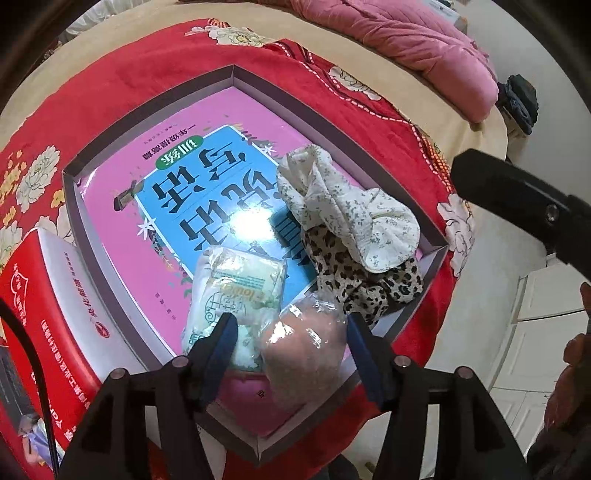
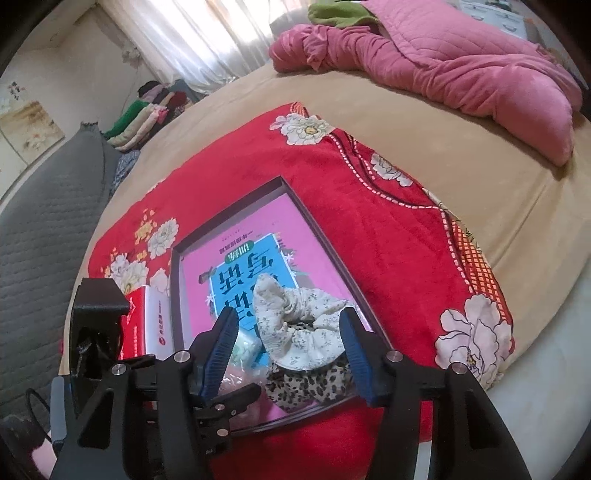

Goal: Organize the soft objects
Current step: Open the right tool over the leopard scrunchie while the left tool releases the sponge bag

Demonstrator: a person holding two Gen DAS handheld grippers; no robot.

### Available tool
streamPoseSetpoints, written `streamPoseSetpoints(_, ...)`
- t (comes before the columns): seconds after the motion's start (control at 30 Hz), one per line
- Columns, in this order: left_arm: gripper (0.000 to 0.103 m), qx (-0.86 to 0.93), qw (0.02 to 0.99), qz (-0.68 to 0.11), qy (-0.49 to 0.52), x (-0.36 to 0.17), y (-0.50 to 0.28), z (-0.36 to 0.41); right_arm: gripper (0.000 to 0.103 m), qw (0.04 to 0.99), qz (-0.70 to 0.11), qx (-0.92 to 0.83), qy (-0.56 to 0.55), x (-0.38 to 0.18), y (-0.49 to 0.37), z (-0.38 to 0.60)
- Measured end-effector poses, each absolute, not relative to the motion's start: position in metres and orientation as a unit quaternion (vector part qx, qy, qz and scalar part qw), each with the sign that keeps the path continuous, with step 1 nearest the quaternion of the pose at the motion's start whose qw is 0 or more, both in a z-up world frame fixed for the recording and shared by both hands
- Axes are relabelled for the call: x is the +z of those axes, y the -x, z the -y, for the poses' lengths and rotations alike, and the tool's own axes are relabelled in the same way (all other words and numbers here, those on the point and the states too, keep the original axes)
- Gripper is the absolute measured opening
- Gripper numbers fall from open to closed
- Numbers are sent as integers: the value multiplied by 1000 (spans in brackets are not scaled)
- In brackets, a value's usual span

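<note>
Two grippers hang over a shallow box (image 1: pixel 74 206) that sits on a red flowered blanket (image 1: pixel 155 74) on a bed.

From the left wrist camera, the left gripper (image 1: pixel 291 325) has its blue pads partly apart. A pinkish soft thing in a clear plastic wrap (image 1: pixel 303 347) lies between them. The pad at 3 o'clock is right at the crinkly plastic, but the pads do not squeeze it. The pad at 9 o'clock lies over the edge of a pale green tissue pack (image 1: pixel 236 291). That pack has printed letters, too blurry to read.

From the right wrist camera, the right gripper (image 2: pixel 290 328) is also partly open and grips nothing. A cream flowered cloth (image 2: pixel 295 325) lies below, between its pads, on top of a leopard-print cloth (image 2: pixel 310 387).

All four soft things are in the box's corner nearest the grippers, toward 5 o'clock in the left view.

Only the right view shows a window with curtains (image 2: pixel 192 33), a pile of folded clothes (image 2: pixel 147 107) and a grey quilted cushion (image 2: pixel 48 221) at 9 o'clock. Only the left view shows white cupboard doors (image 1: pixel 532 295) at 3 o'clock.

The box bottom holds a pink and blue book cover (image 1: pixel 184 206) with big Chinese writing, upside down. A red and white carton (image 1: pixel 55 302) at 8 o'clock carries Chinese print too.
</note>
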State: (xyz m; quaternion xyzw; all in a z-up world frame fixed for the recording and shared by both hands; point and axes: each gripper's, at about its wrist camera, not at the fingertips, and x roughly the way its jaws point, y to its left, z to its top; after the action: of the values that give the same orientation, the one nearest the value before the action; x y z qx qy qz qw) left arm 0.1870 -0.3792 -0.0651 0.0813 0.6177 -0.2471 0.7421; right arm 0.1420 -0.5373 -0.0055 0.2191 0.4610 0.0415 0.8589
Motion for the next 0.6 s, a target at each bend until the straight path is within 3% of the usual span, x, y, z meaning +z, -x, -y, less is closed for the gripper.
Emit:
streamPoseSetpoints(0.43, 65, -245, 758, -601, -65, -39, -176, 359, 59, 869, -446, 26, -212, 9, -132, 534)
streamPoseSetpoints(0.6, 71, -248, 766, -591, -52, -21, -170, 352, 70, 877, -435, 18, -203, 20, -127, 531)
